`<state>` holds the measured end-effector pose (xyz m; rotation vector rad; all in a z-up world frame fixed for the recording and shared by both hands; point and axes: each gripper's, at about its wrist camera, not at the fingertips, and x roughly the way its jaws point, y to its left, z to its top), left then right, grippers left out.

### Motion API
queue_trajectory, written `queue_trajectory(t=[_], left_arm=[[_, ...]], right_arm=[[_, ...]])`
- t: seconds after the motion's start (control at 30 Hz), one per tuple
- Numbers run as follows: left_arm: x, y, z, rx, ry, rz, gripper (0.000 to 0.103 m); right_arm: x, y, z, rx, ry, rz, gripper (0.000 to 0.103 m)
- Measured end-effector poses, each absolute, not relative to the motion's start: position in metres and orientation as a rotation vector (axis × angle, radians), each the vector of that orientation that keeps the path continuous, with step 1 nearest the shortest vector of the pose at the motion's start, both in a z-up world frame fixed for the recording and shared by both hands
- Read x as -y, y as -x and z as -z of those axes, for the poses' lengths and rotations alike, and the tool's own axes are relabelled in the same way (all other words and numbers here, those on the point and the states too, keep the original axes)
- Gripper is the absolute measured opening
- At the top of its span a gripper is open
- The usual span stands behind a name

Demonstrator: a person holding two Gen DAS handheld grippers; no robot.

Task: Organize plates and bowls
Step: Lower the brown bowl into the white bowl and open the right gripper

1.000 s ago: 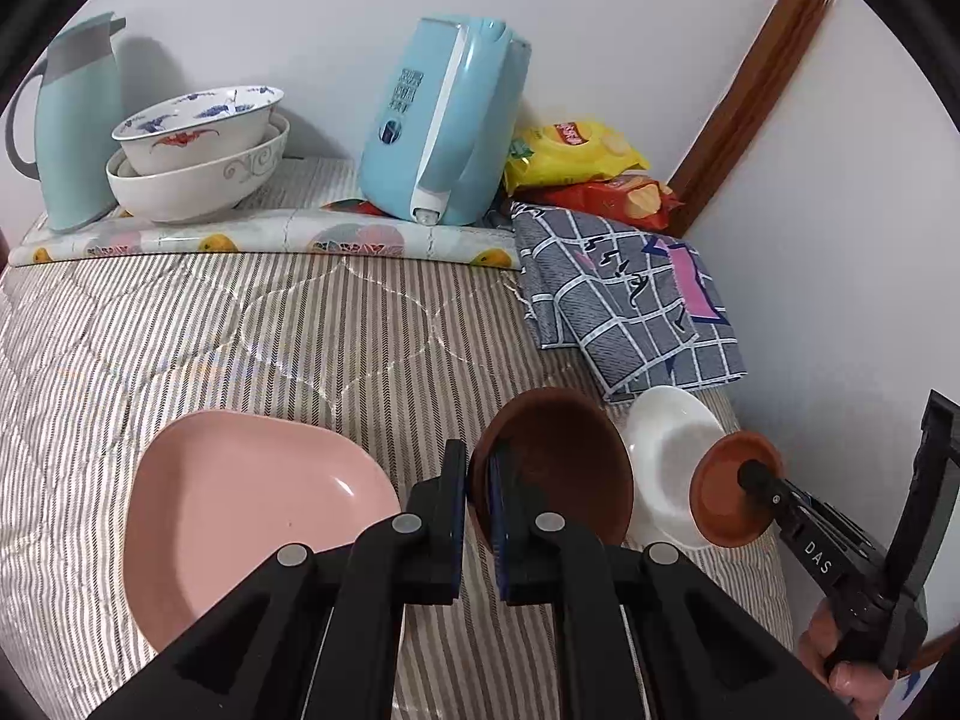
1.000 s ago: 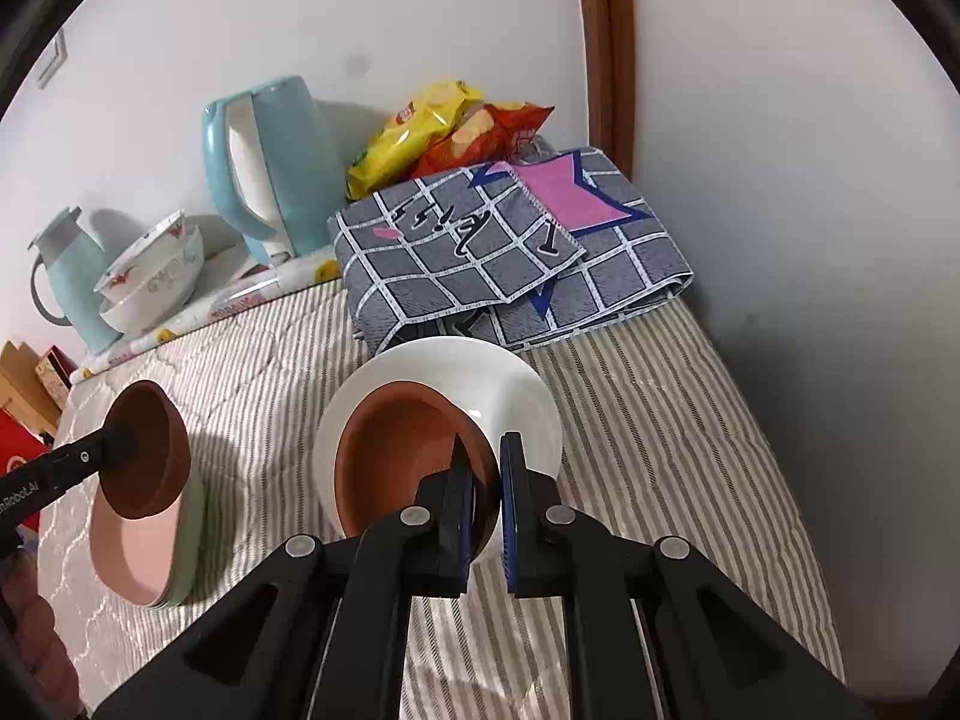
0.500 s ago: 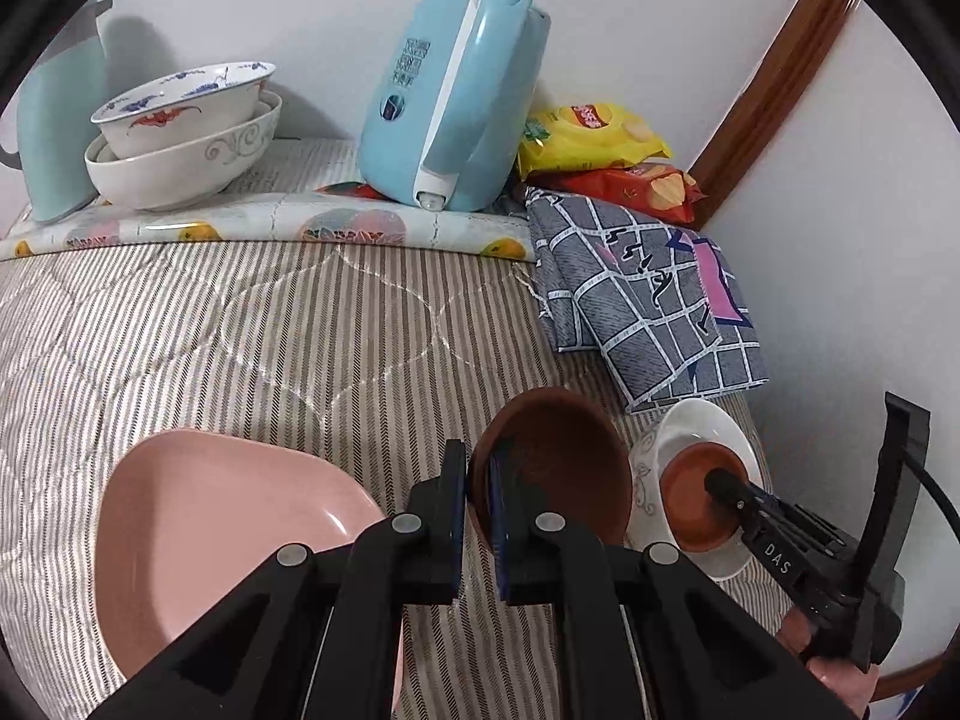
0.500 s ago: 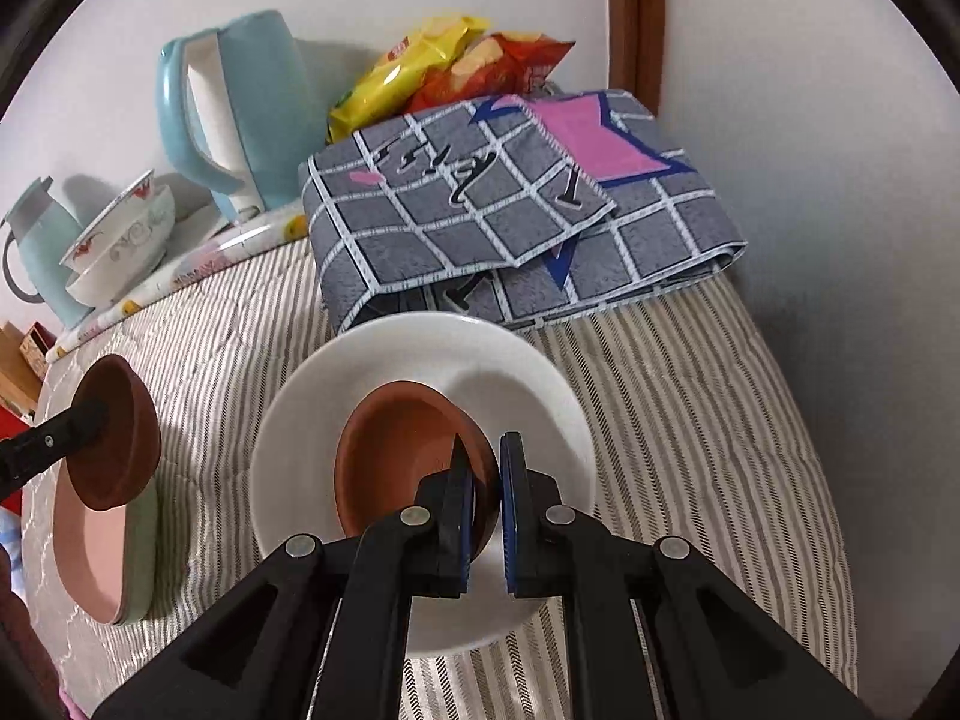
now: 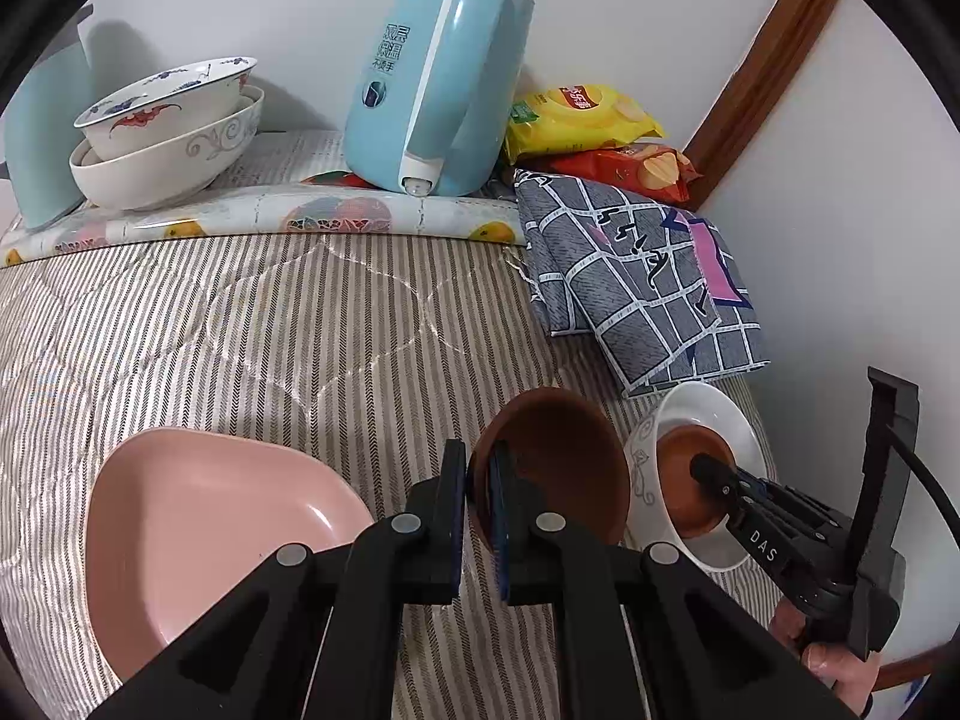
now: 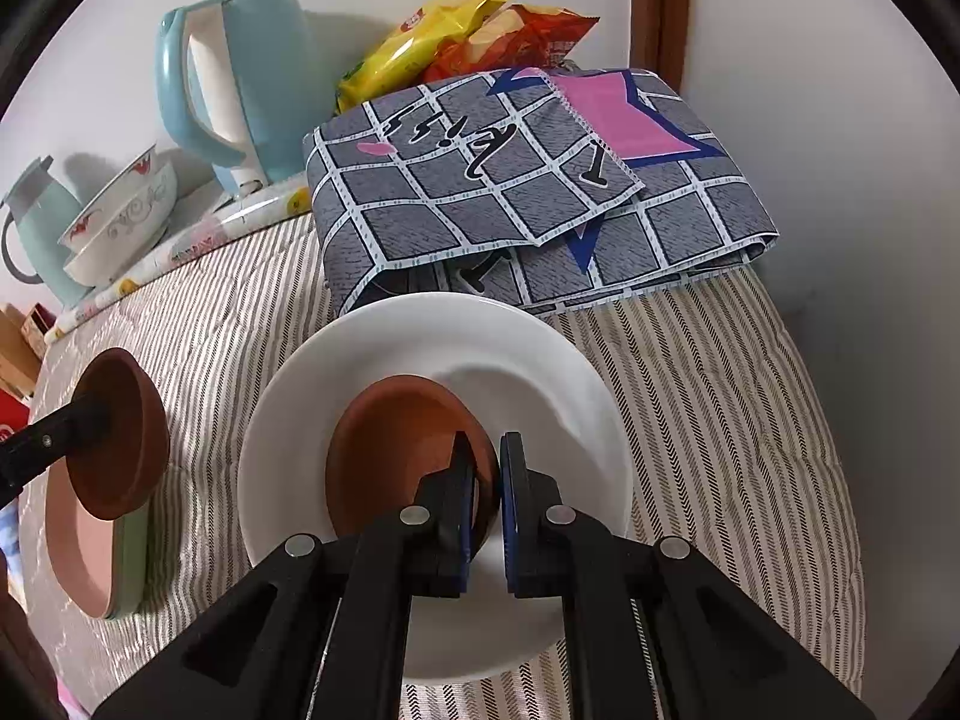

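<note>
Claws first: we see the left claw [image 5: 477, 510] closed on the rim of one brown bowl [image 5: 564, 462], held tilted above the striped bed cover [image 5: 270, 324], beside the pink plate [image 5: 198, 516]. The right claw [image 6: 486, 480] is closed on the rim of a smaller brown bowl [image 6: 396, 450], which sits inside the white bowl [image 6: 528, 372] on the bed.

The right wrist view alone shows a green plate [image 6: 133, 564] stacked under the pink plate [image 6: 78, 552], and the underside of the left claw's bowl [image 6: 129, 438] over that stack. The left wrist view alone shows the printing on the blue kettle [image 5: 438, 78] and the scroll pattern on the white bowl's outer wall [image 5: 642, 468].

Count: we find two brown bowls, one white bowl, one pink plate, one green plate. At the back stand two nested patterned bowls [image 5: 162, 132], one kettle, one pale green jug [image 6: 36, 228], two snack bags [image 5: 576, 120] and one folded checked cloth [image 6: 528, 180].
</note>
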<state>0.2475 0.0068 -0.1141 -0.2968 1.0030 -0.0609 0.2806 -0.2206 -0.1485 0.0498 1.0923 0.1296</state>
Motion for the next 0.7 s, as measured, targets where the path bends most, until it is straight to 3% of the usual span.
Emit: queue_trajectory(t=[0.33, 0.53, 0.7], left_arm=[[-0.005, -0.245, 0.111, -0.999, 0.295, 0.073, 0.008], [-0.002, -0.240, 0.109, -0.998, 0.296, 0.079, 0.008], [0.002, -0.237, 0.108, -0.997, 0.295, 0.087, 0.008]], right_arm=[[0.218, -0.279, 0.148, -1.097, -0.023, -0.123, 0.010], [0.218, -0.275, 0.143, -1.082, 0.000, -0.112, 0.030], [0.220, -0.271, 0.141, -1.085, -0.009, -0.120, 0.030]])
